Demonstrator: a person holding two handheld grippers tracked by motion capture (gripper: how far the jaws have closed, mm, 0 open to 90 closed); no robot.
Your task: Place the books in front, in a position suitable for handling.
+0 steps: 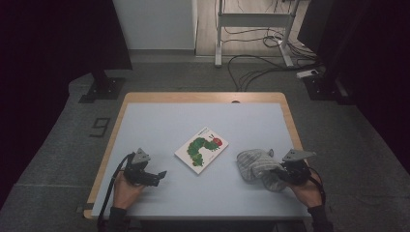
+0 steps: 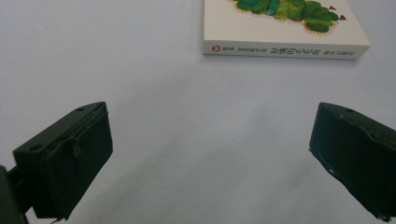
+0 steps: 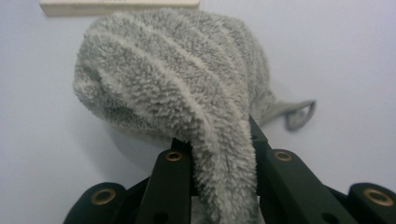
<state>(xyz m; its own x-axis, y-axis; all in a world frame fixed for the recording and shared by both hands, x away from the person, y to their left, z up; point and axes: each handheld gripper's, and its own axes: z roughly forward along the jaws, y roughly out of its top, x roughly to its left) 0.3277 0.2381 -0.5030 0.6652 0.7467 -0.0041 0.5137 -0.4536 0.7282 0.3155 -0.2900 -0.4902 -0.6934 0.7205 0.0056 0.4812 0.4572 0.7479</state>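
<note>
Left gripper [image 1: 162, 175] is held low over the table [image 1: 159, 121] at the near left, its jaws spread wide with nothing between them. Just ahead of it, toward the middle, a picture book [image 1: 201, 149] is seen lying flat. Farther right, a grey fluffy towel [image 1: 258, 166] is clamped between the closed jaws of the right gripper [image 1: 279, 172], its bulk resting on the table beyond them.

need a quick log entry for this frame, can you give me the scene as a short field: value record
surface: pale table top with wooden edge
left gripper: open, nothing between the jaws, low over the table, pointing toward the book
right gripper: shut on the grey towel
book: closed, flat, caterpillar cover up, mid-table
towel position: bunched on the table, right of the book, apart from it
</note>
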